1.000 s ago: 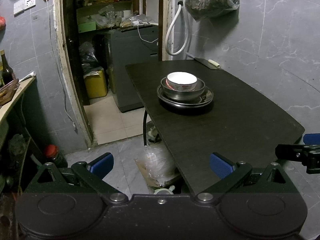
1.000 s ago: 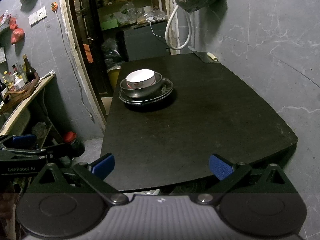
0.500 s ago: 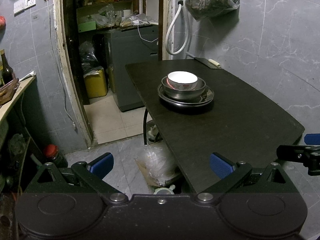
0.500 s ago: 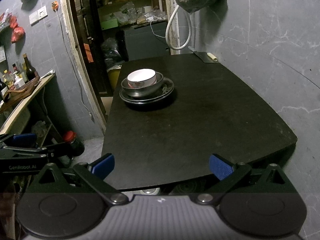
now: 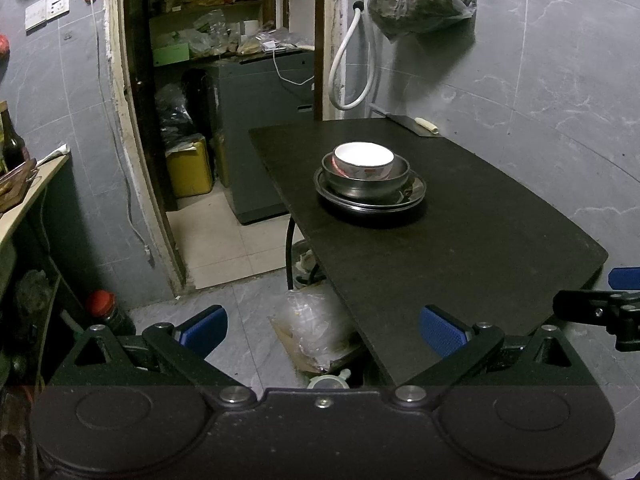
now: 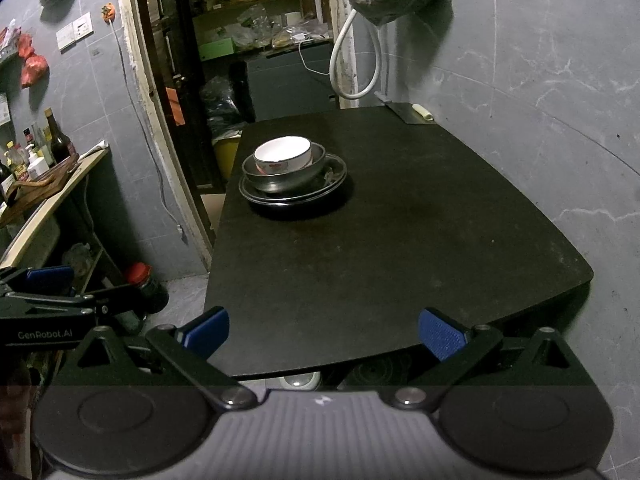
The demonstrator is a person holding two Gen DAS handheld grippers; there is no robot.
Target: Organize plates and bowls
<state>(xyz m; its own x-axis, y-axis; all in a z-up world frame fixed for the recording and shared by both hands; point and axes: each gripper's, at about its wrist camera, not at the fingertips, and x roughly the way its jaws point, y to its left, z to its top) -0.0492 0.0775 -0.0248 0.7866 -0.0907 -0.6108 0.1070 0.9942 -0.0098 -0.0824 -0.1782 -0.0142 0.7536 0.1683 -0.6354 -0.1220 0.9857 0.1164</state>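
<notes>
Both the left hand-held gripper [image 5: 322,330] and right hand-held gripper [image 6: 323,330] are held apart, empty, well short of the nested bowls [image 6: 285,166] on plates [image 6: 294,192] near the table [image 6: 400,240] edge; a clumsy pinch could topple them floorward.

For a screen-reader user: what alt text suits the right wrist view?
A white bowl sits in a metal bowl on stacked plates on a dark table. The open right gripper hovers at its near edge.
</notes>
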